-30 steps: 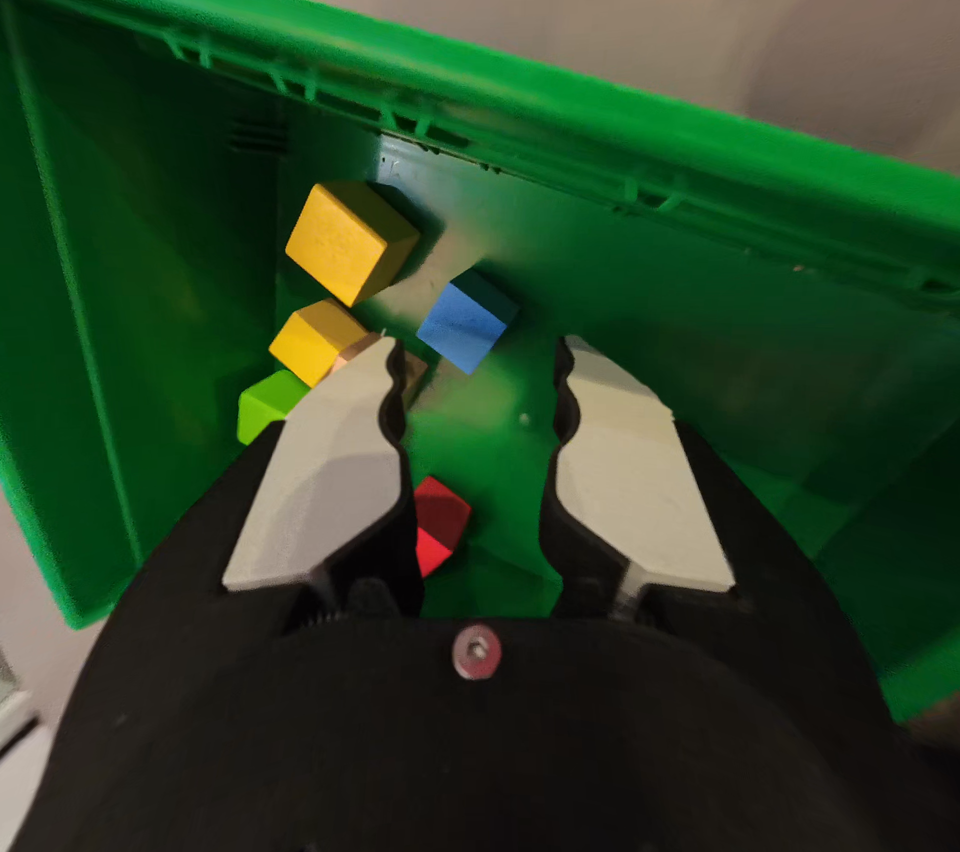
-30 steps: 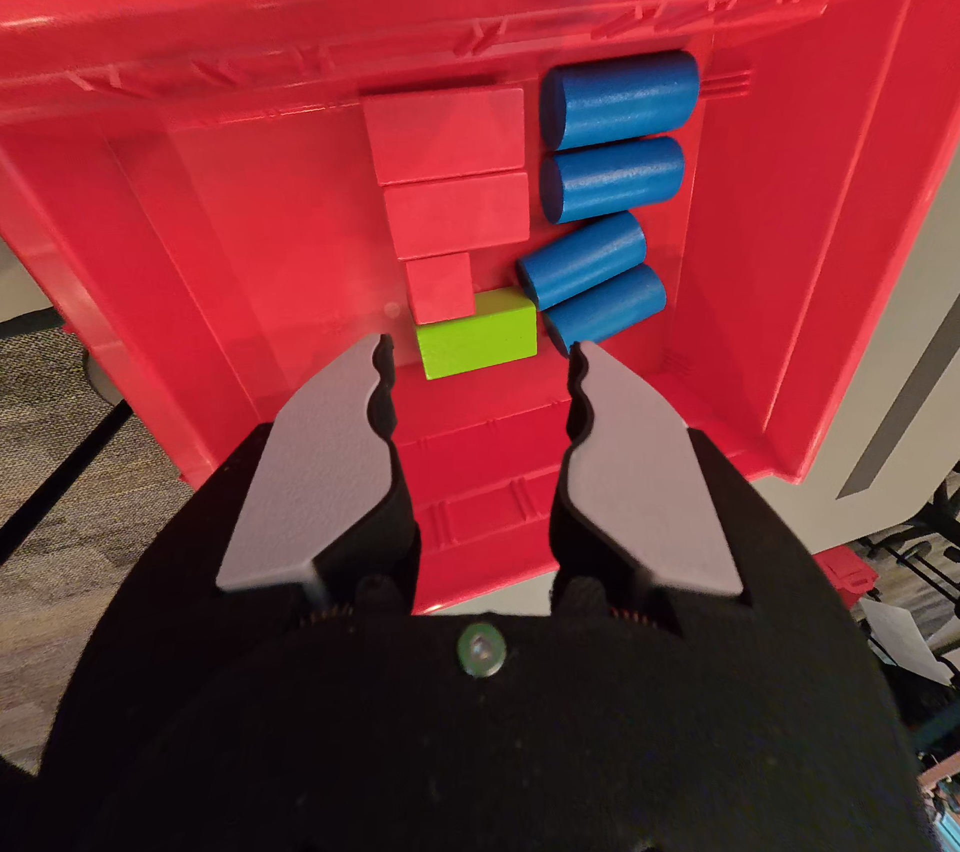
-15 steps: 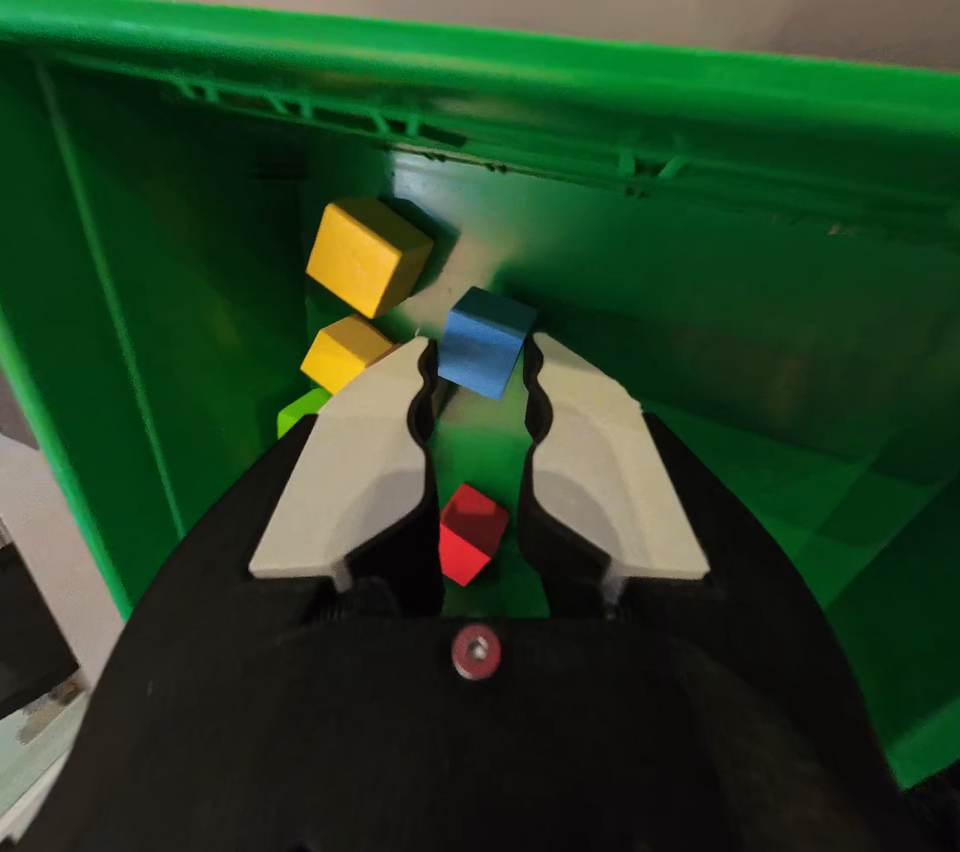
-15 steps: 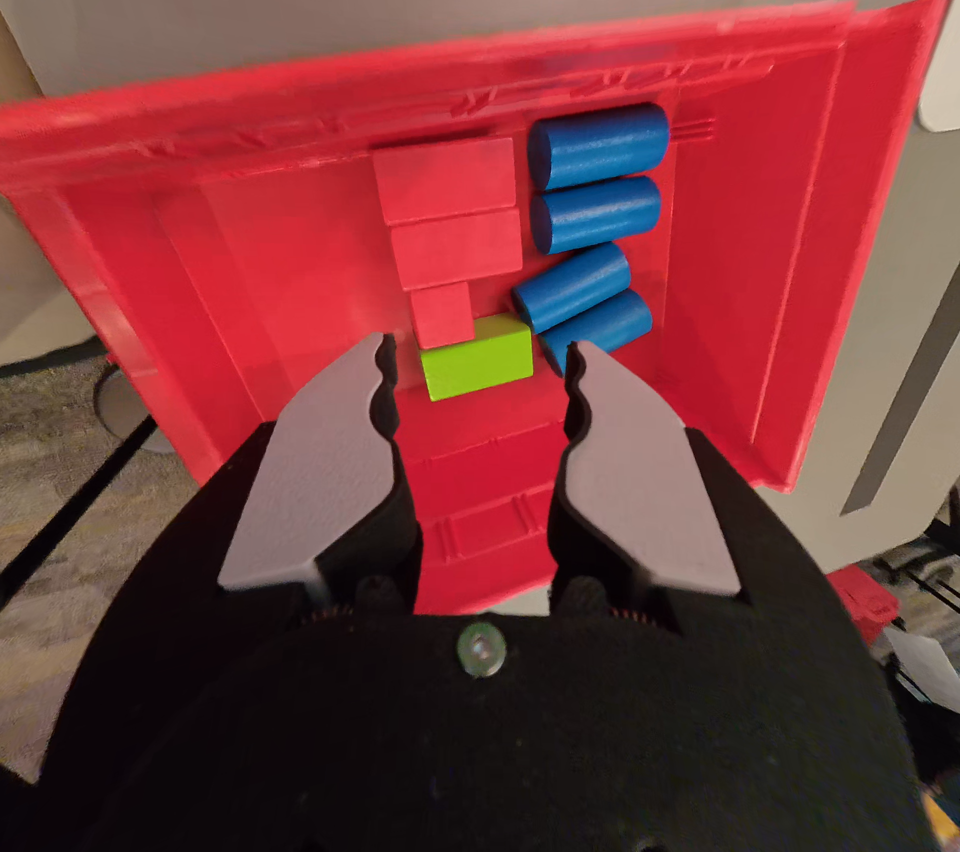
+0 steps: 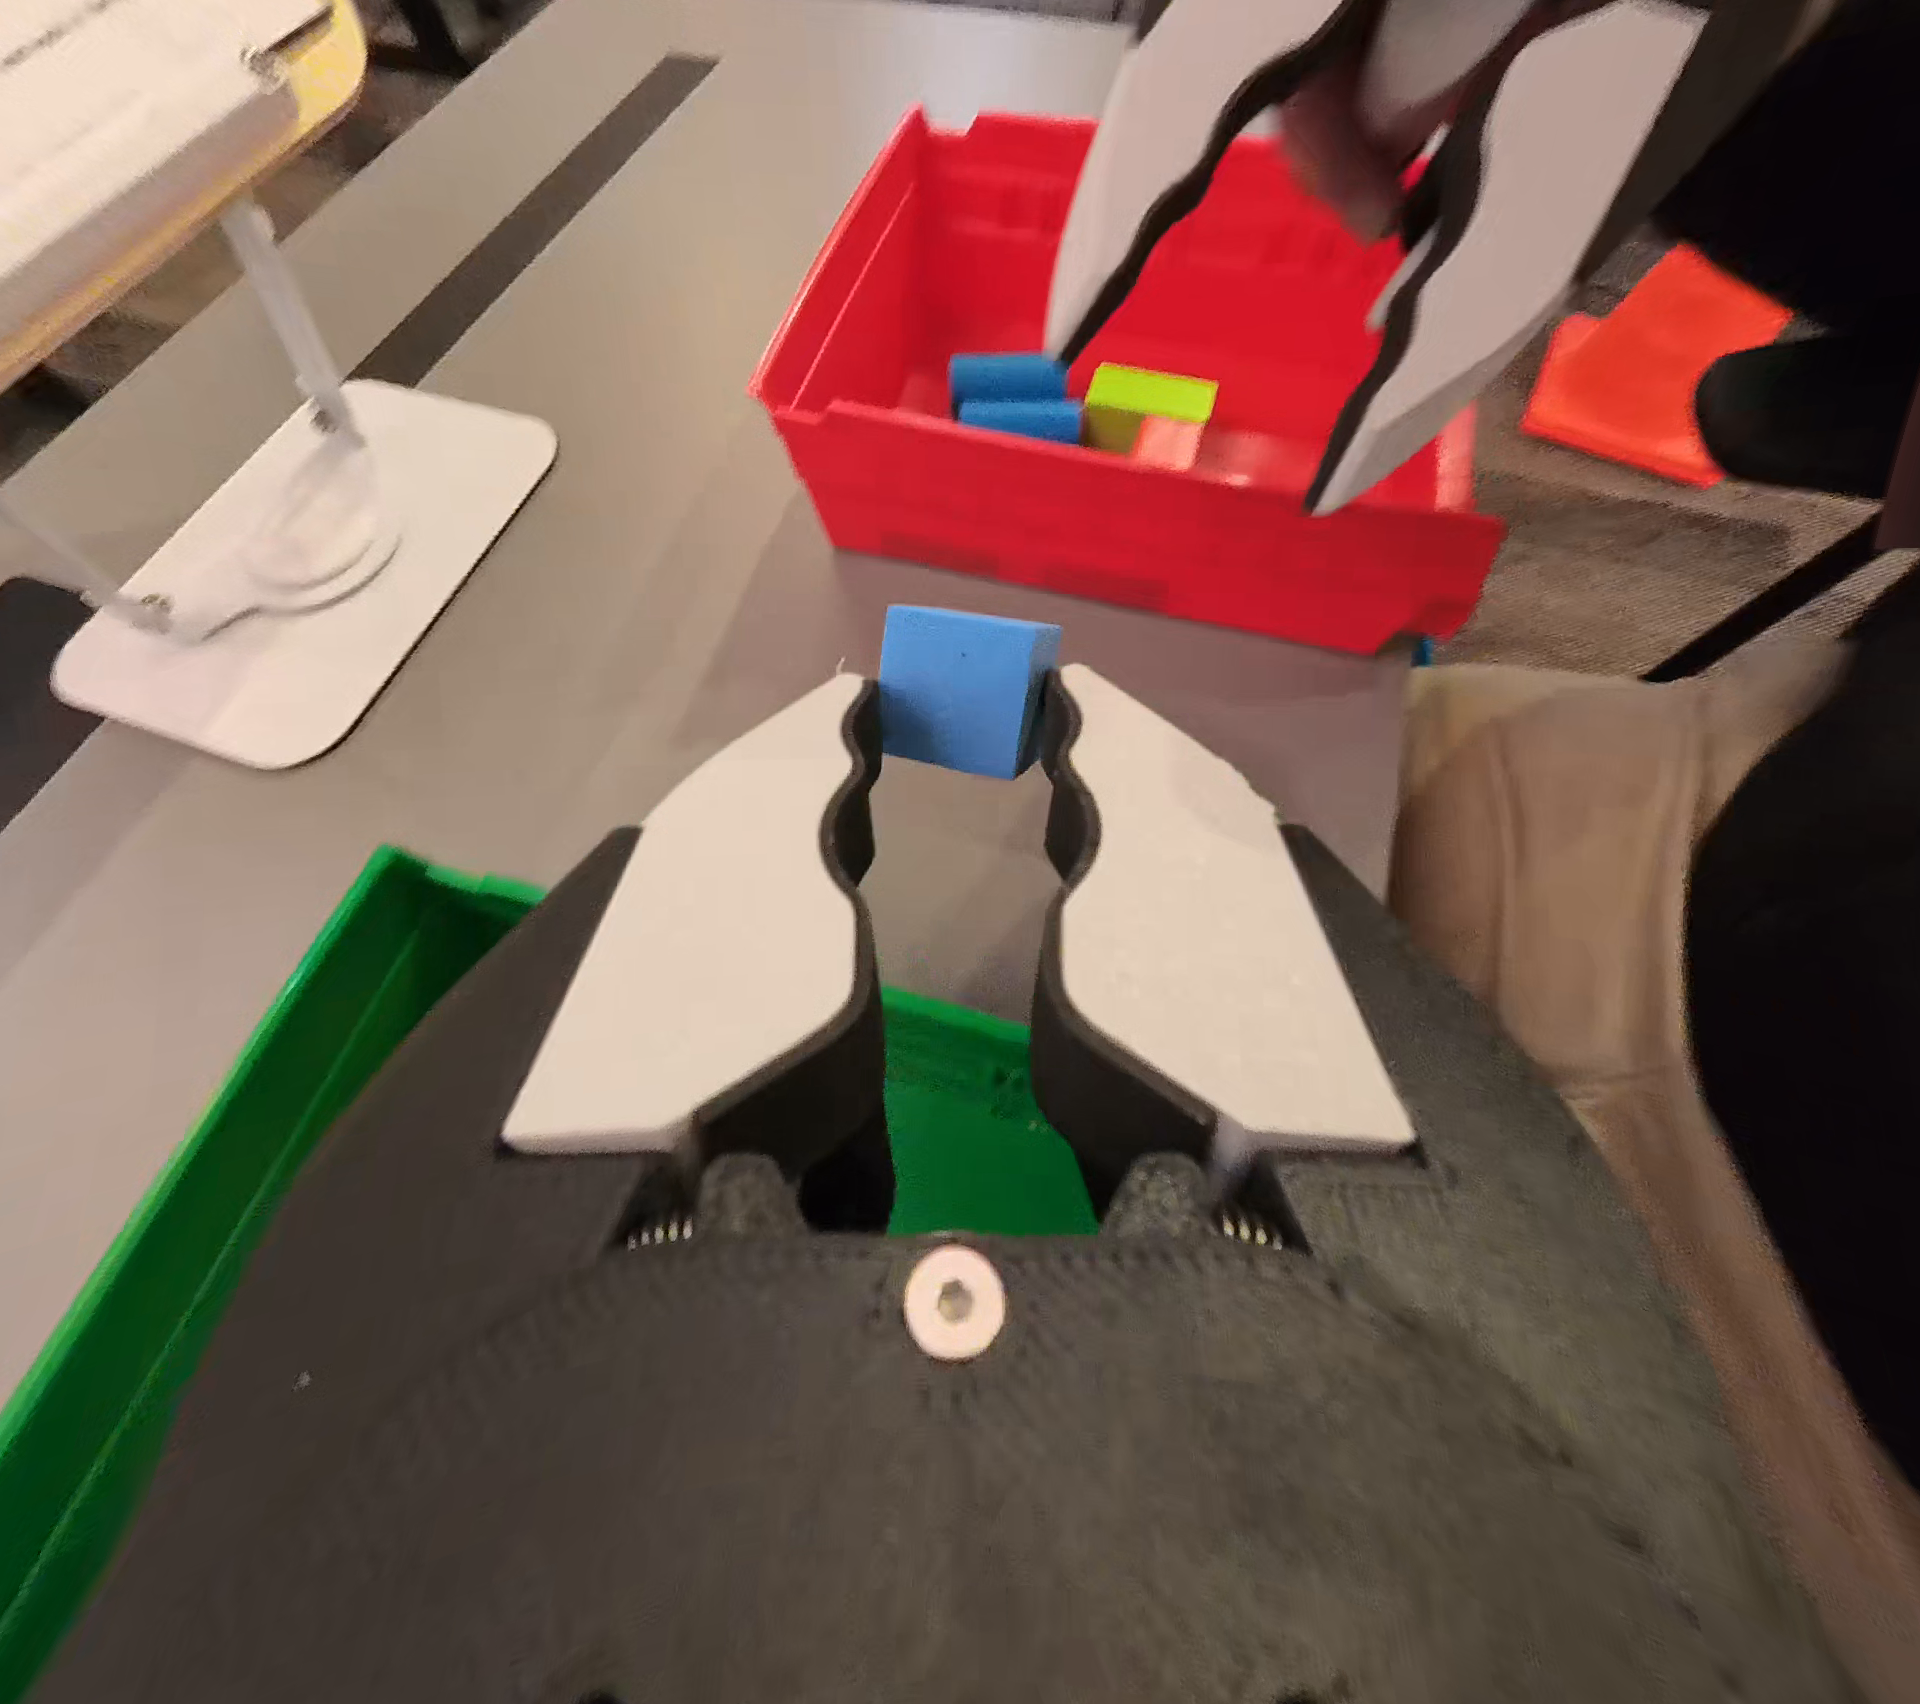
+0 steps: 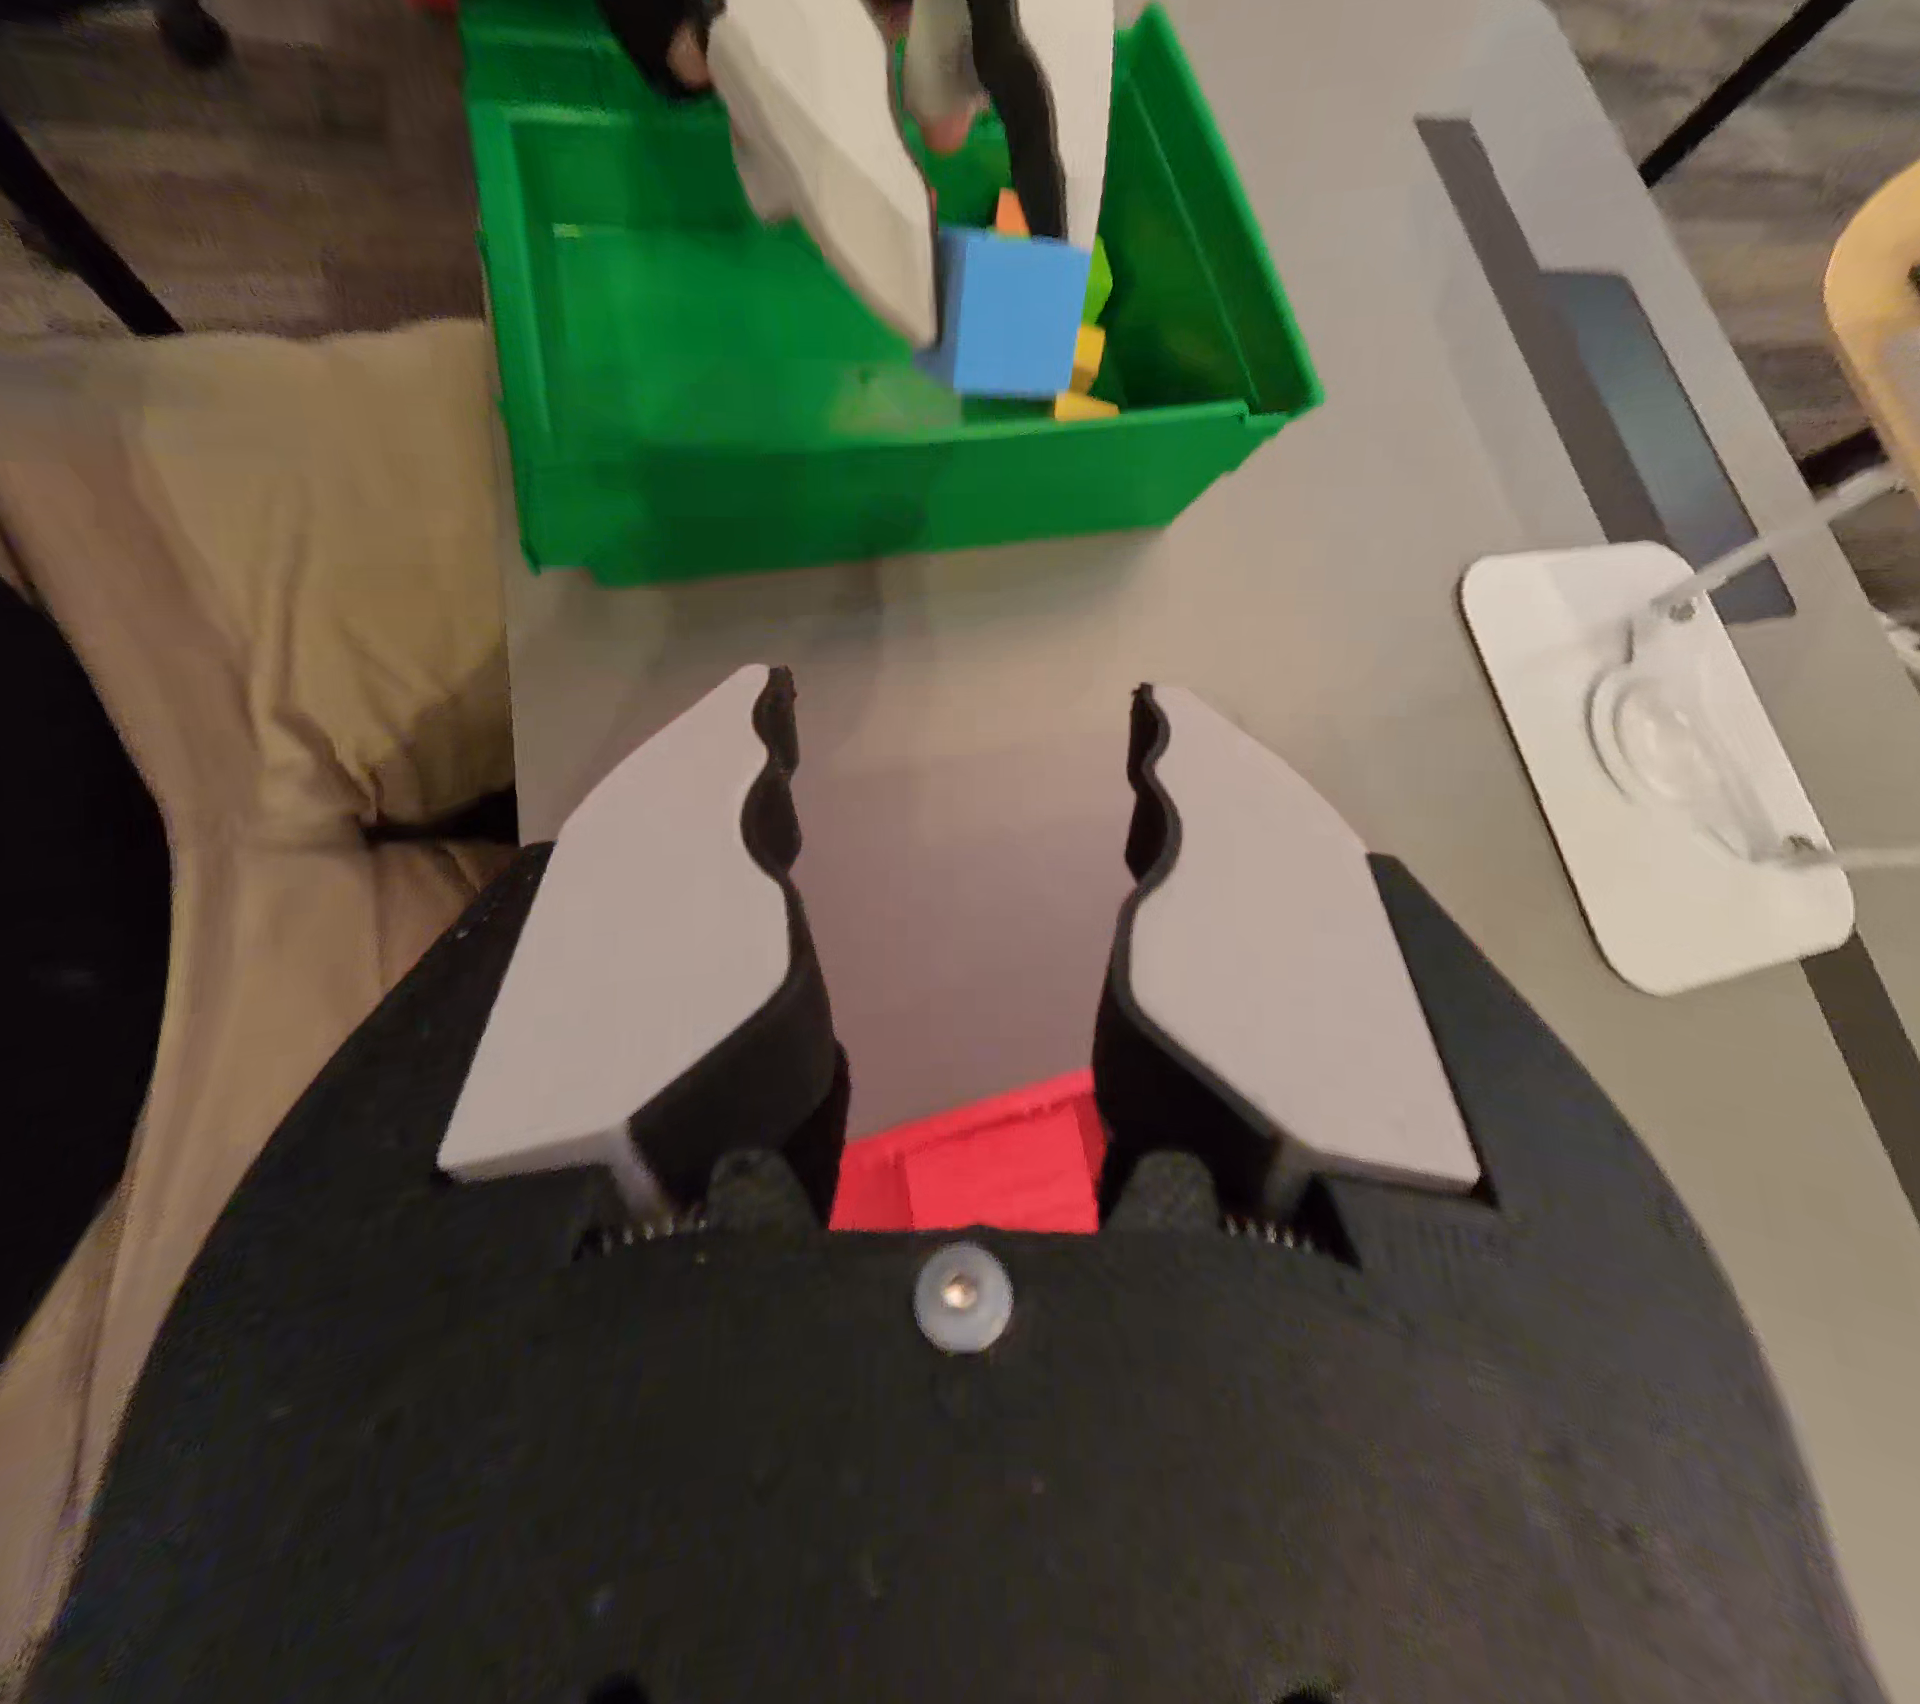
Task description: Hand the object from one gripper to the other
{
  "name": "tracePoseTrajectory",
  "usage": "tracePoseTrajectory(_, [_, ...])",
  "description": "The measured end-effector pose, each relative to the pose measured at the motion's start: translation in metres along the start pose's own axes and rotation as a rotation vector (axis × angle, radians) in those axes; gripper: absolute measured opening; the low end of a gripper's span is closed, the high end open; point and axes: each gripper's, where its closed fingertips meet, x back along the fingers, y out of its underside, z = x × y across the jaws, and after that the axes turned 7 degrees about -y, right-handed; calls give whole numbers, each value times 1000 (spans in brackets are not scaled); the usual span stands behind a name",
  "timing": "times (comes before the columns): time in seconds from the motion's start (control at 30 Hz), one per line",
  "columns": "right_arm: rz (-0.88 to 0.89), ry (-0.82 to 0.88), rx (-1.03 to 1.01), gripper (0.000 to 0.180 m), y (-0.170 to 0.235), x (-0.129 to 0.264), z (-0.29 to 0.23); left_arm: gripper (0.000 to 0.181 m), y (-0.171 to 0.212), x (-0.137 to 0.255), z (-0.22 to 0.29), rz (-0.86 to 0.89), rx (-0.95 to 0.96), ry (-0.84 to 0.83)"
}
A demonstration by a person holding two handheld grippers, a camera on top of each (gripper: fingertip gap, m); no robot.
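My left gripper (image 5: pixel 958 698) is shut on a blue cube (image 5: pixel 961 698) and holds it in the air over the grey table, above the near edge of the green bin (image 5: pixel 208 1124). It also shows in the right wrist view (image 6: pixel 997 293) with the blue cube (image 6: pixel 1008 324) between its fingertips. My right gripper (image 6: pixel 961 704) is open and empty, pointing at the left gripper across a bare stretch of table. In the left wrist view the right gripper (image 5: pixel 1195 428) hangs open above the red bin (image 5: pixel 1143 532).
The red bin holds blue cylinders (image 5: pixel 1008 397), a lime block (image 5: pixel 1148 402) and red blocks. The green bin (image 6: pixel 883 470) holds yellow, orange and green blocks. A white stand base (image 6: pixel 1652 761) sits on the grey table (image 6: pixel 1299 428). A person's tan trousers (image 6: pixel 260 574) lie beside the table edge. The gap from one gripper's tips to the other's is roughly 8 cm.
My left gripper closed on the blue cube, lifted it out of the green bin and turned toward the right gripper. My right gripper left the red bin and turned toward the left one, still open.
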Motion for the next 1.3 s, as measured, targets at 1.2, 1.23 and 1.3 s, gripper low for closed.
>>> tracePoseTrajectory(1.2, [252, -176, -35, 26, -31, 21, -15, 28, -53, 5, 51, 216, 1, 150])
tracePoseTrajectory(1.23, [240, -171, -34, 26, -27, 25, -13, 28, -53, 5, 50, 216, 0, 145])
tracePoseTrajectory(1.3, [184, -144, -20, 26, -14, 36, -7, 28, -52, 7, 48, 215, -4, 138])
